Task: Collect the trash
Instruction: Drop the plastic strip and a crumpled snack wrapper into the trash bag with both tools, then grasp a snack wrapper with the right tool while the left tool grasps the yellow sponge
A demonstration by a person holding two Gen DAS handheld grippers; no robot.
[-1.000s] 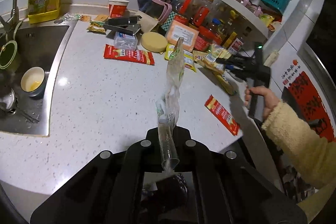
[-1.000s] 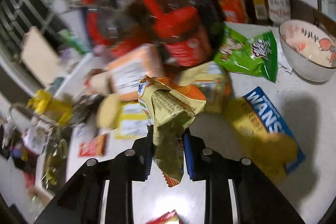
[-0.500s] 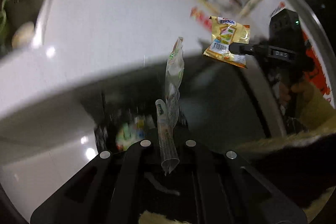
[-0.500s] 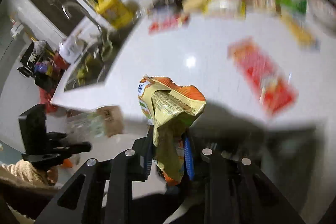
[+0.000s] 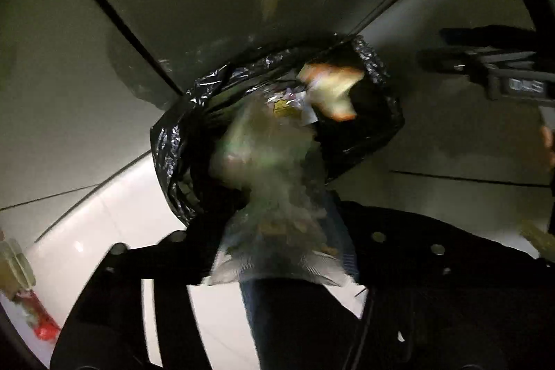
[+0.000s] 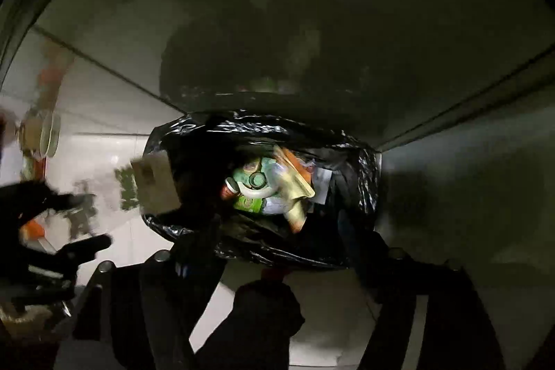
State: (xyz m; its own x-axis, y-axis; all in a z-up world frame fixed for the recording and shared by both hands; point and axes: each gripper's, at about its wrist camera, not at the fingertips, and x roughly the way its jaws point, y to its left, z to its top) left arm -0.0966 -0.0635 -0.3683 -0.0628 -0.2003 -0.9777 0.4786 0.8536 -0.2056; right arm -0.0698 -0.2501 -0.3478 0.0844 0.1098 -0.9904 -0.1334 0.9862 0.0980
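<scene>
Clear, crinkly film makes up the long wrapper (image 5: pixel 277 214) that hangs blurred just ahead of the left gripper (image 5: pixel 277 266), over the mouth of the black-lined bin (image 5: pixel 381 68). Its fingers have just been opening and stand spread, no longer pinching it. It looks feather-light, limp and slippery, best nipped at a folded end. The right gripper (image 6: pixel 277 266) hovers straight over the same bin, fingers likewise freshly spread with nothing between them; the yellow-orange snack packet (image 6: pixel 295 182), stiffer but crushable, lies inside among other trash (image 6: pixel 253 186). Pale floor tiles (image 6: pixel 104 162) surround the bin.
</scene>
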